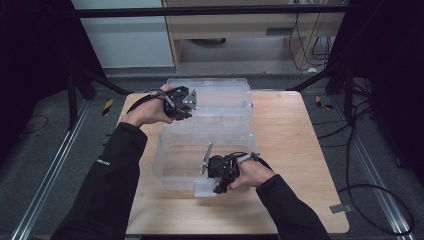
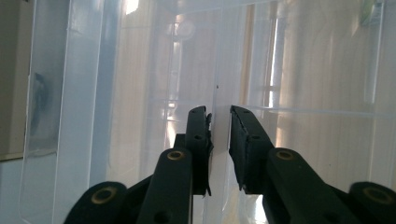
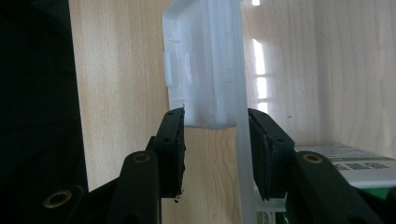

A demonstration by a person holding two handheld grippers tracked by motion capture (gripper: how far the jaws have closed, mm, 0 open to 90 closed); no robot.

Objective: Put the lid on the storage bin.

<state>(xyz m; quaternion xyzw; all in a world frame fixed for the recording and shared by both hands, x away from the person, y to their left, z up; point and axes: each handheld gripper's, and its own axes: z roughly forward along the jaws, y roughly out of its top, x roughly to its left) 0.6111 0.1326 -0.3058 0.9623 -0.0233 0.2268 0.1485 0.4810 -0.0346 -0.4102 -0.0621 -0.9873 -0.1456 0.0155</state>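
A clear plastic organiser box (image 1: 235, 131) lies open on the wooden table (image 1: 292, 150), its lid half (image 1: 220, 90) toward the far edge. My left gripper (image 1: 188, 108) is at the lid's left side. In the left gripper view its jaws (image 2: 219, 140) straddle a thin clear wall (image 2: 217, 70), which lies against the left pad with a gap to the right pad. My right gripper (image 1: 216, 184) is at the box's near edge. There its jaws (image 3: 215, 149) are shut on the white latch tab (image 3: 205, 60) and the front wall.
Dark carpet and metal floor rails surround the small table. Black stand legs and loose cables lie on the floor at the right and far side. A printed white and green label (image 3: 355, 161) shows under the clear plastic beside the right jaw.
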